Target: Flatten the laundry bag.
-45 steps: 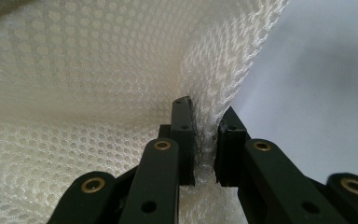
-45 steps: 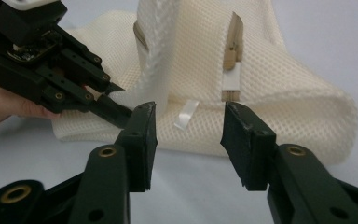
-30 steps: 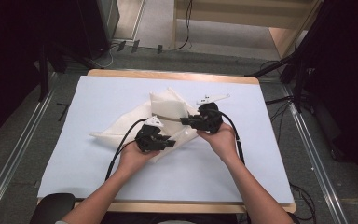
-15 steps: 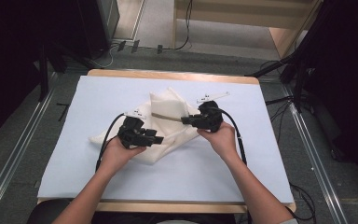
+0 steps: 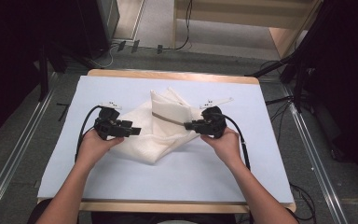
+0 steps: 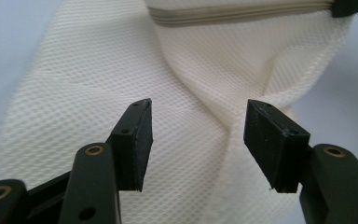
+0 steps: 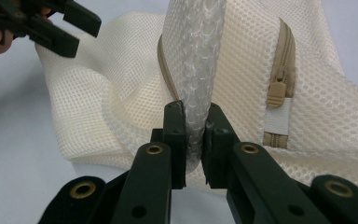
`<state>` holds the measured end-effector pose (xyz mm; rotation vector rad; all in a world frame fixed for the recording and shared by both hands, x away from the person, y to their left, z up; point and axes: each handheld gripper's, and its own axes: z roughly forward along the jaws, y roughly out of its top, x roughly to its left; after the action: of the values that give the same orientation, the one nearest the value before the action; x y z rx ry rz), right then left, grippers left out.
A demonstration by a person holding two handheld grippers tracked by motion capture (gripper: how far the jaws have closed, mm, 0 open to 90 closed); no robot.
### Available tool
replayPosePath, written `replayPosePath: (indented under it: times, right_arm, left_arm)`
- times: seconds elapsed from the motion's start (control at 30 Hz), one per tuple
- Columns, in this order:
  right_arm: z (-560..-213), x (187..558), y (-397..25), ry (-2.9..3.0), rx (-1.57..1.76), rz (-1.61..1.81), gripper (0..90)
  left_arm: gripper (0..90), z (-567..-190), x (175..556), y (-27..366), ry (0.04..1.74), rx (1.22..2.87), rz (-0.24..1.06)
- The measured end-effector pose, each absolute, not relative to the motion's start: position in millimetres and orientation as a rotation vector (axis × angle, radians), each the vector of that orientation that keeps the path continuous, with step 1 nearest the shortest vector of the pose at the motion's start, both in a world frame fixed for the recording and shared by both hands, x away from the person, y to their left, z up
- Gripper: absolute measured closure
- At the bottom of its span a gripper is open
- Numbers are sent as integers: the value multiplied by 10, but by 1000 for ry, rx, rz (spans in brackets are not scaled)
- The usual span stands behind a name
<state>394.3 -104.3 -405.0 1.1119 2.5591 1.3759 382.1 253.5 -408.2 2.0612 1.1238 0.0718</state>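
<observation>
Nearest us, at the cream mesh zip bag's [image 5: 165, 128] left edge, we hold the left gripper [image 6: 198, 135] with jaws wide apart and nothing between them, poised just over the netting. At the bag's right edge, our right gripper [image 7: 195, 140] is clamped tight on a raised fold of the mesh. The bag lies crumpled mid-table on the pale blue tabletop [image 5: 121, 182], its beige zipper [image 7: 279, 79] just beyond the clamped fold.
</observation>
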Motion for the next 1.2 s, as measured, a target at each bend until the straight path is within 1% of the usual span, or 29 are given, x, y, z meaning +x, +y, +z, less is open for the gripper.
replayPosePath:
  times: [0.07, 0.13, 0.3, 0.47, 0.57, 0.83, 1.03, 1.1, 1.2]
  right_arm:
    - [-4057, 3935, -1050, 2559, 1122, 1388, 835]
    - [-4066, 3923, -1050, 2555, 1122, 1391, 835]
    - [-4074, 3871, -1072, 2548, 1128, 1392, 835]
    - [-4063, 3798, -1108, 2535, 1127, 1397, 836]
    - [-4053, 3755, -1130, 2529, 1123, 1400, 835]
    - [-4047, 3667, -1174, 2518, 1130, 1405, 836]
    - [-4061, 3625, -1193, 2520, 1137, 1393, 836]
    - [-4065, 3616, -1205, 2520, 1139, 1390, 836]
    - [-4068, 3613, -1219, 2518, 1146, 1389, 835]
  left_arm:
    - [395, -4087, 3867, 2586, 1145, 2051, 76]
    - [386, -4086, 3910, 2623, 1149, 2053, 93]
    - [385, -4116, 4040, 2737, 1183, 2033, 119]
    - [389, -4138, 4127, 2821, 1178, 2026, 205]
    - [398, -4183, 4194, 2857, 1184, 2015, 211]
    - [412, -4341, 4410, 2908, 1266, 2022, 101]
    - [423, -4456, 4525, 2871, 1326, 2039, 43]
    - [440, -4476, 4537, 2849, 1319, 2056, 40]
    - [518, -4490, 4545, 2824, 1313, 2054, 8]
